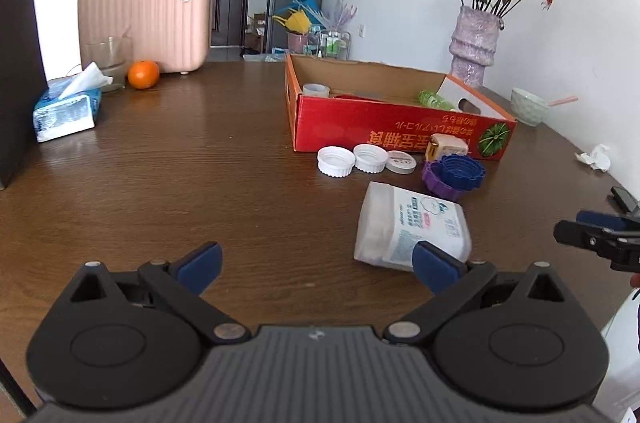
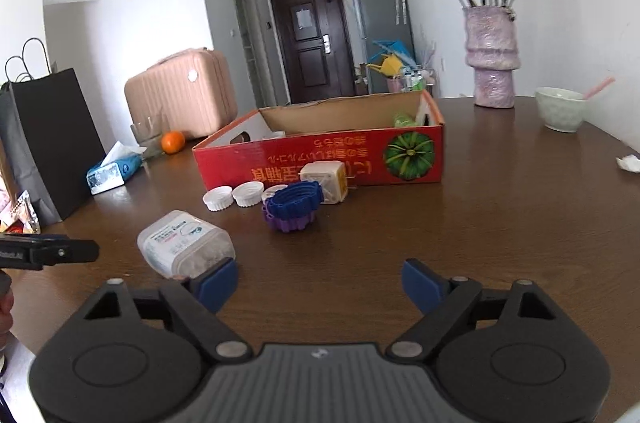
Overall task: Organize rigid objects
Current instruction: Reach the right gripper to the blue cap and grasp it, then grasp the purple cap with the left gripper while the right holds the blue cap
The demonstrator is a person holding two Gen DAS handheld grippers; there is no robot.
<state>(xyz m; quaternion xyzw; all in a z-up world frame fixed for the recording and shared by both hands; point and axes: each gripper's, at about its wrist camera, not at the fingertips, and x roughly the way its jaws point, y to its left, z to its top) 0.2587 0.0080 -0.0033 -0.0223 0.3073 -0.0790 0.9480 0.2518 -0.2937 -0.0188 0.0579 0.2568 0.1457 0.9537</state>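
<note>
A red cardboard box (image 1: pixel 384 127) (image 2: pixel 320 159) stands open on the brown table, with a tape roll (image 1: pixel 315 89) and a green bottle (image 1: pixel 434 100) inside. In front of it lie two white caps (image 1: pixel 336 161) (image 2: pixel 218 200), a flat white lid (image 1: pixel 401 161), a blue cap on a purple one (image 1: pixel 460 172) (image 2: pixel 295 204), and a white plug adapter (image 1: pixel 448 147) (image 2: pixel 325 180). A clear box of cotton swabs (image 1: pixel 412 227) (image 2: pixel 186 247) lies nearer. My left gripper (image 1: pixel 316 265) is open and empty, its right pad by the swab box. My right gripper (image 2: pixel 320 283) is open and empty.
A pink suitcase (image 1: pixel 148 15), an orange (image 1: pixel 143 74), a glass (image 1: pixel 110 61), a tissue pack (image 1: pixel 66 107) and a black paper bag (image 2: pixel 48 143) stand at the left. A vase of flowers (image 1: pixel 474 47) (image 2: pixel 492 55), a bowl (image 2: pixel 560 109) and crumpled paper (image 1: pixel 596 157) are at the right.
</note>
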